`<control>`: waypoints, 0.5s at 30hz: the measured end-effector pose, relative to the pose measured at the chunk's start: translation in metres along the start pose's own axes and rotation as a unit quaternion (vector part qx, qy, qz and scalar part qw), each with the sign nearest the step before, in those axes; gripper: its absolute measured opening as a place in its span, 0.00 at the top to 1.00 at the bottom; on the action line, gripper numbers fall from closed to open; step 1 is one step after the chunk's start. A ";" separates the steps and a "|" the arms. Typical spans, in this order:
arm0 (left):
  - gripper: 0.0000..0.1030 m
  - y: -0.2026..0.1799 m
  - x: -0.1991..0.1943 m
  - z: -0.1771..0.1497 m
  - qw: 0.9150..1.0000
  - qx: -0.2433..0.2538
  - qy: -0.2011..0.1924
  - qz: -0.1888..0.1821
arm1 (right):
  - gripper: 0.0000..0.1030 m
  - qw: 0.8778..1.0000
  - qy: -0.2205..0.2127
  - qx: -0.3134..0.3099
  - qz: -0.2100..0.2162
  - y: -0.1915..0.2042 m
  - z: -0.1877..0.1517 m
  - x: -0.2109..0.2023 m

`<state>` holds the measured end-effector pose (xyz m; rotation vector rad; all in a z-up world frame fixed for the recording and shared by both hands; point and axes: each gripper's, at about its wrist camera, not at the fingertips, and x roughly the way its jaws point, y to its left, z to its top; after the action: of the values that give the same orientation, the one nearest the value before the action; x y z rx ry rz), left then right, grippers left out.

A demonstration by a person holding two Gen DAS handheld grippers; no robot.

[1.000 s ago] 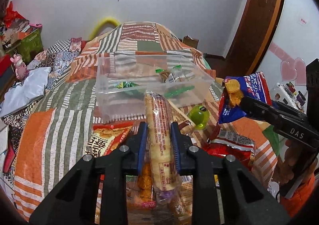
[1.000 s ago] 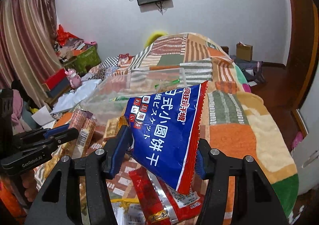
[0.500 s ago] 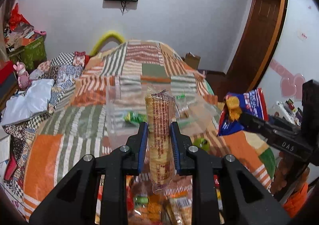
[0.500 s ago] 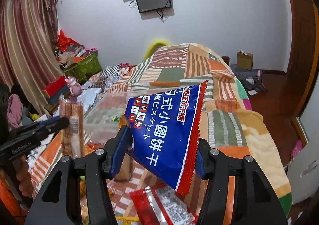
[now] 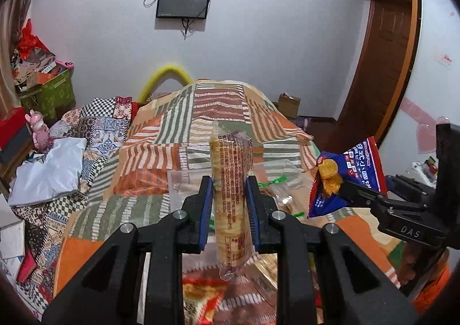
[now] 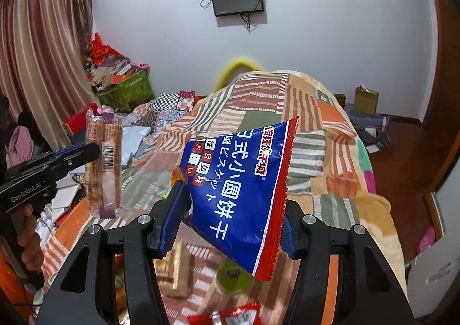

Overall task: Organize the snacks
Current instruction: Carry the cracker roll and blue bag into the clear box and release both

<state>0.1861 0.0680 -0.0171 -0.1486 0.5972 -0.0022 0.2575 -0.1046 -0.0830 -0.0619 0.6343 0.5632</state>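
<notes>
Above a bed point(image 5: 95, 210) draped in a striped patchwork blanket, both claws carry snacks in mid-air. At left, the left claw point(image 5: 228, 204) is clamped on a clear-wrapped cracker roll point(image 5: 231, 195), held upright between the blue pads point(image 5: 205, 210), its sealed ends sticking out above and below the grip. At right, the right claw point(image 6: 230, 218) is closed on a blue and red biscuit bag point(image 6: 241, 189), which stands tilted, its serrated red edge running down toward the right pad. In the left wrist view the same bag point(image 5: 350, 175) hangs just to the right of the roll, well apart from it. In the right wrist view the left claw point(image 6: 86, 152) reaches in from the left edge, a hand point(image 6: 27, 238) on its grip.

Just beyond the roll, a clear plastic bin point(image 5: 184, 181) rests on the blanket with a few green-wrapped items point(image 5: 273, 181) inside; its rim is faint against the stripes. Below both claws, more packets lie scattered on the near end of the bed: a red and yellow packet point(image 5: 201, 302), a tan packet point(image 6: 175, 270), a round green lid point(image 6: 234, 276) and a red wrapper point(image 6: 230, 316). Farther up, the blanket is bare as far as the white wall. Along the bed's left edge lie a white sheet point(image 5: 49, 172) and patterned cloth. Wooden floor point(image 6: 402, 169) shows open past the bed's right edge.
</notes>
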 end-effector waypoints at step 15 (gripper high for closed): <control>0.78 0.027 0.076 -0.014 0.997 0.010 0.059 0.038 | 0.48 0.992 0.117 -0.032 0.034 0.008 0.001 0.090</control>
<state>0.2400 0.0889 -0.0752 -0.1068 0.7211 0.0559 0.3134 -0.0550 -0.1329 -0.1691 0.8485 0.6487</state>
